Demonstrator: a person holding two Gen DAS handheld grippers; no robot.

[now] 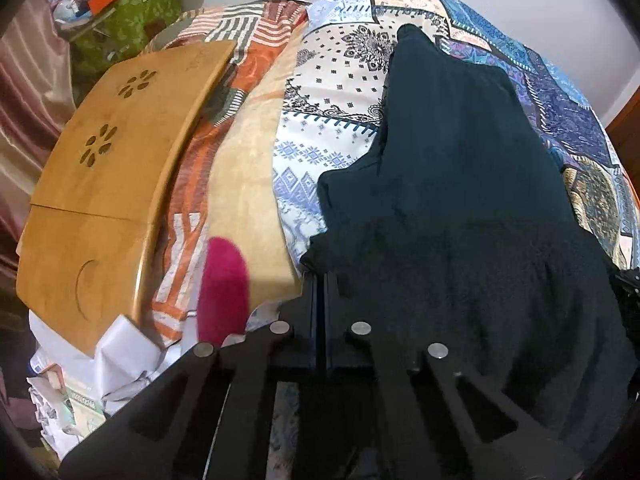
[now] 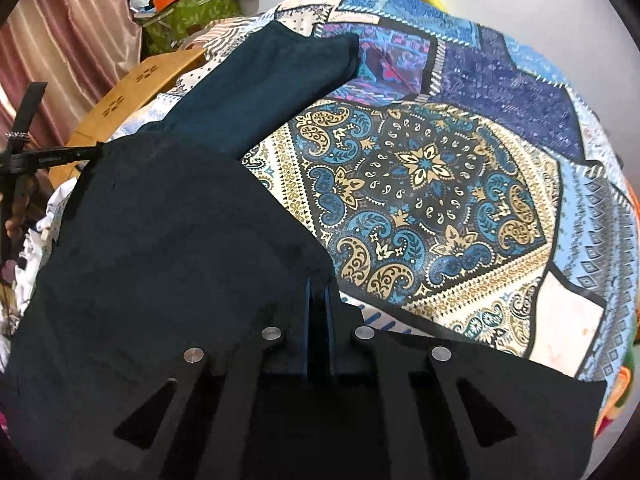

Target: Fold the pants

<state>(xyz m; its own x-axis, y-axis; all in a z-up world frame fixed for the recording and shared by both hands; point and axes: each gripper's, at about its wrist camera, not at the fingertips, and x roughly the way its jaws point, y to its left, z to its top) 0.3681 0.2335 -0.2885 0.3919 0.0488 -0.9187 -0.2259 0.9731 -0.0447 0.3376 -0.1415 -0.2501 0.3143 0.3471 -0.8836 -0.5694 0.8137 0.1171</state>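
Observation:
Dark teal pants (image 1: 460,160) lie spread on a patterned bedspread (image 1: 332,92), with the legs stretching away from me. In the left wrist view my left gripper (image 1: 320,278) is shut, its fingers pinched on the near left corner of the pants. In the right wrist view the pants (image 2: 160,240) fill the left and lower part. There my right gripper (image 2: 319,282) is shut on the near right edge of the cloth, beside the paisley bedspread (image 2: 420,184). A black gripper body (image 2: 52,158) reaches the pants' left corner.
A wooden lap table (image 1: 112,168) lies on the bed left of the pants, with a pink rounded object (image 1: 224,288) near it. A green box (image 2: 188,12) piled with clutter and a pink curtain (image 2: 68,20) stand at the far left. White crumpled paper (image 1: 120,352) lies near left.

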